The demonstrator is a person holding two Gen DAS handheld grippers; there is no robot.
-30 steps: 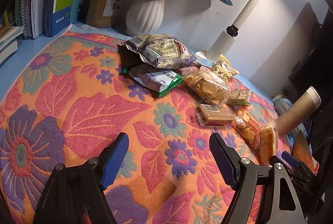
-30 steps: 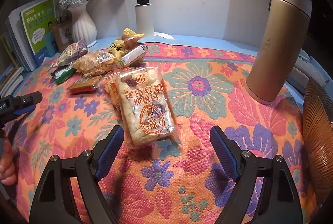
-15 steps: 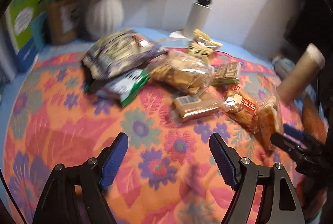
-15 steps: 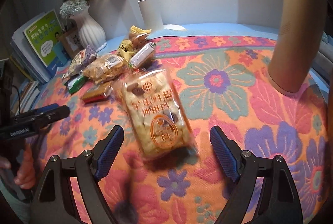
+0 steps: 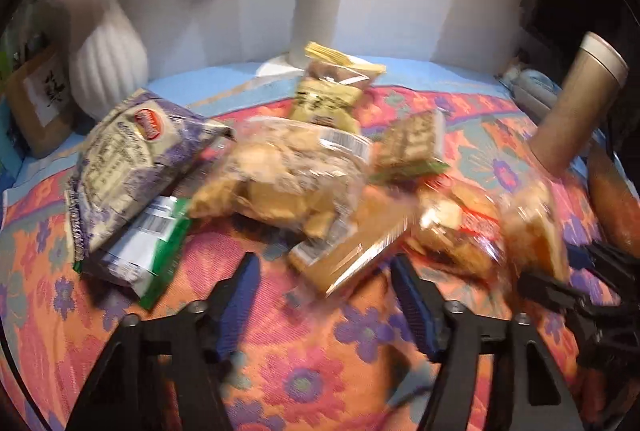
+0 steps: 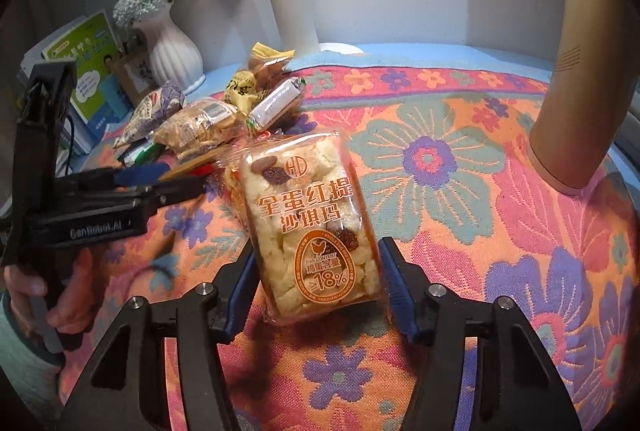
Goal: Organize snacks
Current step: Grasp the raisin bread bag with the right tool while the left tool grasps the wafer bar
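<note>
Several snack packs lie in a heap on the floral cloth. In the right wrist view, a clear pack of egg crisp cake with orange print lies between the fingers of my right gripper, whose pads stand at its two sides, narrowed around it. In the left wrist view, my left gripper is open, its fingers flanking the near end of a brown bar pack. Behind lie a clear cracker bag, a purple-white bag and a green-white pack. The left gripper also shows in the right wrist view.
A tan thermos stands at the right. A white vase and a white lamp post stand at the back by the wall. Books lean at the far left. A woven brown object lies at the right edge.
My left gripper has swung right and moved forward to the brown bar pack, narrowing a little. My right gripper has moved onto the egg cake pack and its fingers have closed in to its sides.
</note>
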